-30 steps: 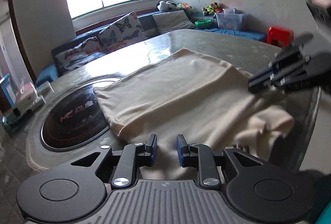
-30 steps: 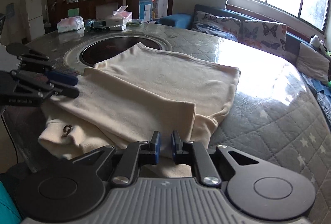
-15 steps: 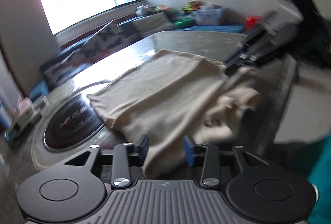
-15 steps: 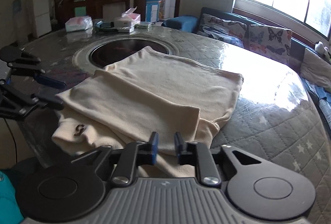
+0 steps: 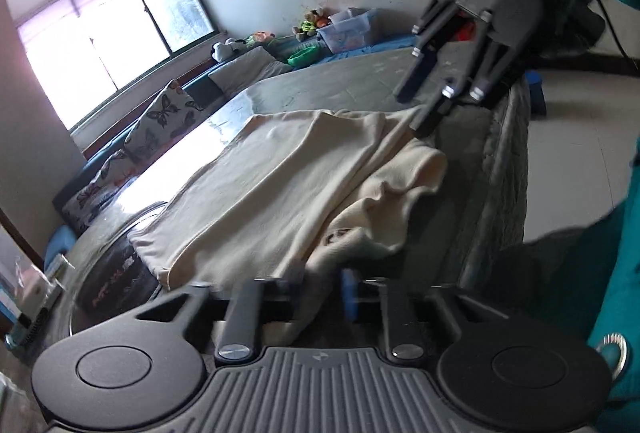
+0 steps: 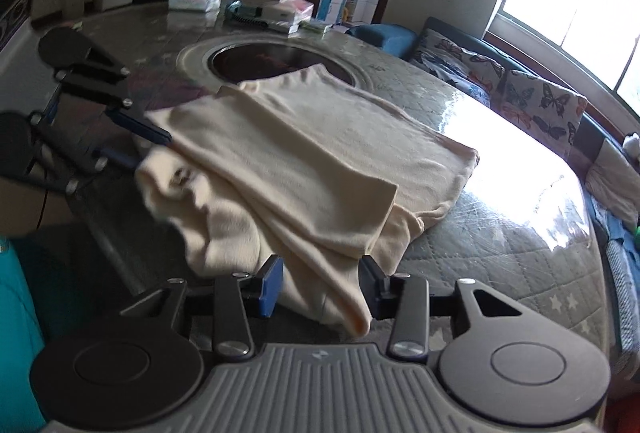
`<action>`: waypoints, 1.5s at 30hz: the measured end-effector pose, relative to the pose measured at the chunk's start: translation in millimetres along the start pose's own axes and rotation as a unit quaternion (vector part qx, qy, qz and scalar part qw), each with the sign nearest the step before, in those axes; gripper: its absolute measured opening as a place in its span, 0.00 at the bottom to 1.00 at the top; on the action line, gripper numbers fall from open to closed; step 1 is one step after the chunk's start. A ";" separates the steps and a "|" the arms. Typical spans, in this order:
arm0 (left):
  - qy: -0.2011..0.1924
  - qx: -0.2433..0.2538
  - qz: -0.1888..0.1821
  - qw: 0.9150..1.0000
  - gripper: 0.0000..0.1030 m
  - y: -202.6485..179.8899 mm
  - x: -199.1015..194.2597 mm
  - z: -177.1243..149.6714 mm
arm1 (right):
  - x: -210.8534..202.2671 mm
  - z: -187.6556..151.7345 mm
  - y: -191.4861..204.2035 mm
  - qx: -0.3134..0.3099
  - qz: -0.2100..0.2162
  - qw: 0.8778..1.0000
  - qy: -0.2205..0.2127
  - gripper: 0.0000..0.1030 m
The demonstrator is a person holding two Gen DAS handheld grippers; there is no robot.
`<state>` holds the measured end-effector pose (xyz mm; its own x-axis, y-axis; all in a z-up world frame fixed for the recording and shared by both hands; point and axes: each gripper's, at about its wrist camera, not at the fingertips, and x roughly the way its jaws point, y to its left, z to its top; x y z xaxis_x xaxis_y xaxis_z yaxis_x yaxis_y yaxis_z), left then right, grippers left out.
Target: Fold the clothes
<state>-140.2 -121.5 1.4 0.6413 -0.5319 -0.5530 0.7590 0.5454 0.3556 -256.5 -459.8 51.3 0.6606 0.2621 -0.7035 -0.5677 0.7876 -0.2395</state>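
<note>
The cream garment [image 6: 304, 169] lies partly folded on the counter [image 6: 500, 241], its near edge spilling over the counter's rim. Both the left gripper [image 5: 316, 289] and right gripper [image 6: 320, 285] have their fingers spread apart around that hanging edge, clamping nothing.

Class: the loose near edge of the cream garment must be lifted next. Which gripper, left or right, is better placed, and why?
Right, probably. The right gripper stands open with a fold of the cream garment between its fingers. The left gripper is also open at the cloth, but its fingers are blurred.
</note>
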 end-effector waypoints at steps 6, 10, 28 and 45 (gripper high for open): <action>-0.010 -0.098 0.003 0.995 0.10 39.0 5.1 15.6 | -4.6 -7.5 11.4 -0.051 0.007 0.999 -0.001 0.55; -0.010 -0.142 -0.007 0.990 0.09 61.2 12.9 25.3 | -0.3 -2.5 17.3 -0.066 0.011 0.997 -0.029 0.57; 0.019 -0.223 -0.015 0.974 0.09 88.4 35.0 25.8 | 26.9 9.5 24.2 -0.062 0.023 0.995 -0.069 0.50; 0.029 -0.095 0.052 0.994 0.29 45.3 -2.5 -8.8 | 33.7 31.5 -7.6 0.062 0.052 0.994 -0.071 0.13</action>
<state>-108.4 -89.7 12.2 0.7039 -0.4313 -0.5643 0.6500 0.7116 0.2668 -214.5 -439.4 50.5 0.6695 0.4152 -0.6159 -0.5777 0.8123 -0.0804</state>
